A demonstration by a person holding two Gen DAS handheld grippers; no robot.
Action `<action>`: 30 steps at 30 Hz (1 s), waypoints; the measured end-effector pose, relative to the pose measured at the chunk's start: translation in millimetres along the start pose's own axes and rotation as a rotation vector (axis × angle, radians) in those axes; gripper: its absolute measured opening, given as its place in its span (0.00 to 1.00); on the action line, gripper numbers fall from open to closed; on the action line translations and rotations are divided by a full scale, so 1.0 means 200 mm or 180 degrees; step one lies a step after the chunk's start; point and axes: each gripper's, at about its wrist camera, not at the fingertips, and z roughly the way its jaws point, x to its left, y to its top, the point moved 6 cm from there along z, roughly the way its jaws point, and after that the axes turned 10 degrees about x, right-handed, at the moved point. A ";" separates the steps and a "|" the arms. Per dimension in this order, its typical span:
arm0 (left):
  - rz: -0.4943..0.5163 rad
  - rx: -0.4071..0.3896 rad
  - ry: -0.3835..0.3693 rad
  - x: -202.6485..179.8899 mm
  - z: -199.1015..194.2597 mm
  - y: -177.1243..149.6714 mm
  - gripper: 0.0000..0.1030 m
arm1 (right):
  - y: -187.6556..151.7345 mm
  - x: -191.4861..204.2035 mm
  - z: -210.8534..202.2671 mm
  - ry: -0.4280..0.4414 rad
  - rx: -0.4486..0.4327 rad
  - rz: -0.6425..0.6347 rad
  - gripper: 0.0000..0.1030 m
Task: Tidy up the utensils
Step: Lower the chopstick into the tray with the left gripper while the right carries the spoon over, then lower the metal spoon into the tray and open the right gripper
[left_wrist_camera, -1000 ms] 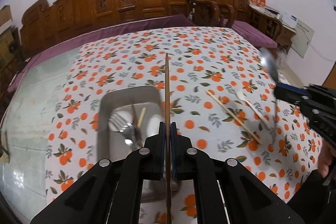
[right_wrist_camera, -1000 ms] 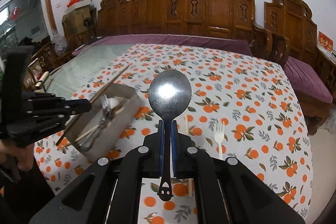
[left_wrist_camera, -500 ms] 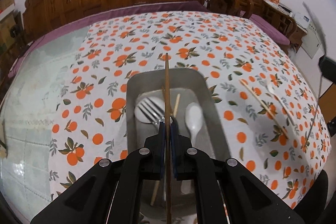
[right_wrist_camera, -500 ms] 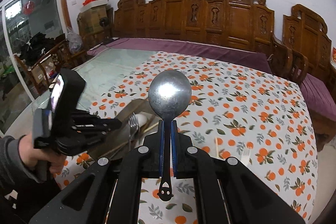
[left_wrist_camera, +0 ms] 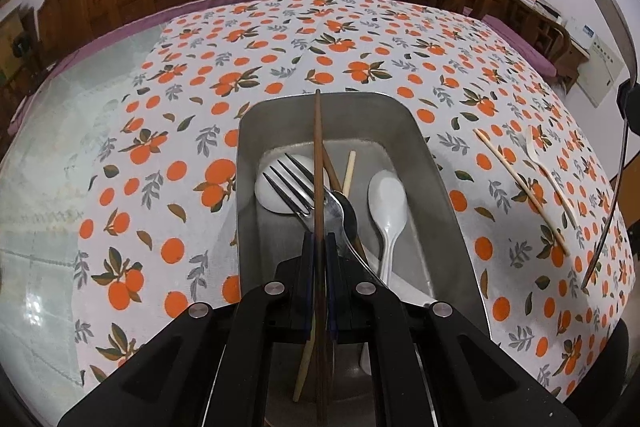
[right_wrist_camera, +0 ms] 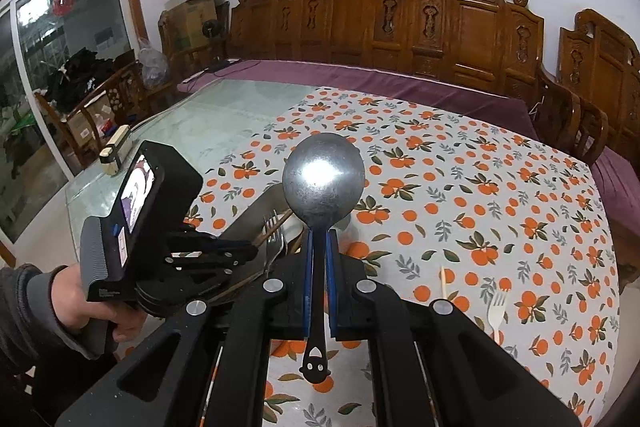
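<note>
My left gripper [left_wrist_camera: 319,243] is shut on a dark brown chopstick [left_wrist_camera: 318,163] and holds it over the metal tray [left_wrist_camera: 404,115]. In the tray lie a metal fork [left_wrist_camera: 294,183], a white spoon [left_wrist_camera: 387,199], a pale chopstick [left_wrist_camera: 349,173] and other utensils. My right gripper [right_wrist_camera: 317,247] is shut on a metal spoon [right_wrist_camera: 323,185], bowl up, above the table. The spoon also shows at the right edge of the left wrist view [left_wrist_camera: 618,39]. A pale chopstick [left_wrist_camera: 520,187] and a white fork [left_wrist_camera: 550,173] lie on the cloth right of the tray.
The table carries an orange-print cloth [left_wrist_camera: 320,43], with bare glass [left_wrist_camera: 44,163] on its left part. Carved wooden chairs [right_wrist_camera: 400,27] line the far side. The white fork [right_wrist_camera: 496,311] and the pale chopstick [right_wrist_camera: 443,281] also show in the right wrist view.
My left gripper has moved left and down with the brown chopstick until it is over the tray. My right gripper has risen and swung toward the tray with the spoon.
</note>
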 end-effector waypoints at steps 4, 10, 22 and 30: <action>-0.0019 -0.0044 -0.0003 0.02 -0.03 -0.01 0.05 | 0.01 0.03 0.03 0.0037 0.0021 -0.0022 0.07; -0.0069 -0.0176 0.0025 0.08 -0.15 -0.02 0.13 | 0.04 0.10 0.08 0.0109 0.0046 -0.0054 0.07; -0.0275 -0.0472 0.0148 0.29 -0.41 -0.03 0.21 | 0.09 0.25 0.30 0.0254 0.0217 -0.0018 0.07; -0.0381 -0.0570 0.0223 0.39 -0.50 -0.05 0.21 | 0.07 0.29 0.48 0.0169 0.0416 0.0012 0.07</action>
